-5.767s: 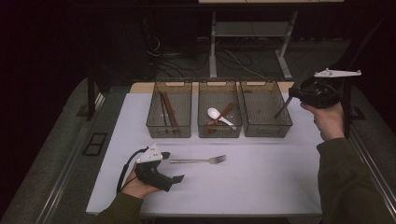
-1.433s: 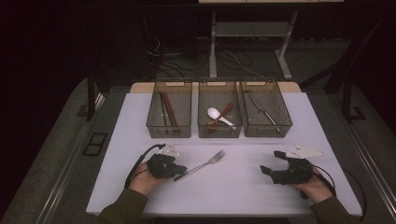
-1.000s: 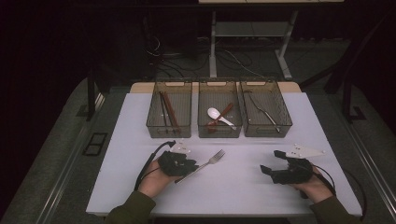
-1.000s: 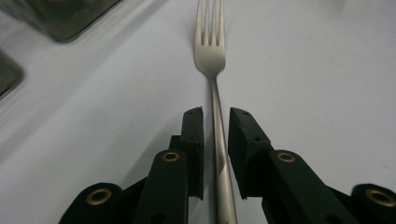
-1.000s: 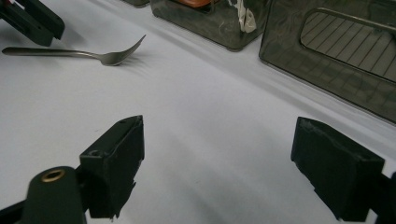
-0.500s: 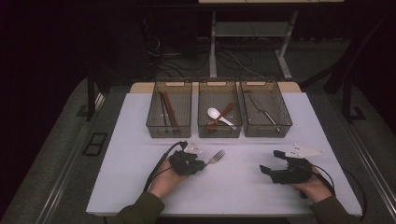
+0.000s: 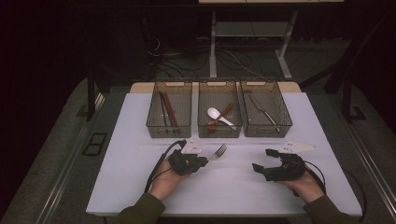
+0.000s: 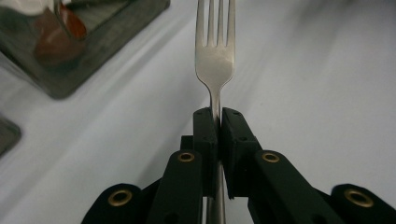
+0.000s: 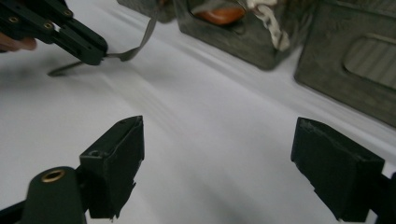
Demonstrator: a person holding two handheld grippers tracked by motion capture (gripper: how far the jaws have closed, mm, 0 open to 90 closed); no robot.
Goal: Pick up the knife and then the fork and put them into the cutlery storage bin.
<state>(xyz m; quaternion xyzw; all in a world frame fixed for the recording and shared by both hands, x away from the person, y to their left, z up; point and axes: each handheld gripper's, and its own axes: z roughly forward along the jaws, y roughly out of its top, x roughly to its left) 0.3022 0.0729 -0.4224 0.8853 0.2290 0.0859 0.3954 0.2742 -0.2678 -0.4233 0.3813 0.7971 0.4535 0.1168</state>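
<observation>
1. Near the front middle of the white table, the left gripper has its two black jaws pressed together on the neck of a silver metal fork, just below where the handle widens into the tines.
2. Its long axis runs straight out from the jaws in the left gripper view, tines ahead; in the high view the tines point forward and to the right, toward the row of three smoke-grey clear plastic bins.
3. In the right gripper view the fork looks raised at the tine end, with its shadow on the table below; whether the handle end touches the table cannot be told.
4. Of the three, the middle bin, holding a white spoon, lies nearest ahead of the tines; the right bin, holding thin metal cutlery, lies farther right, and the left bin holds dark chopsticks.
5. The right gripper rests low by the table with jaws wide apart, holding nothing, well apart from the fork, so the left hand is the nearer one.
6. Judged from this, the coming move is a lift and carry forward and rightward.
</observation>
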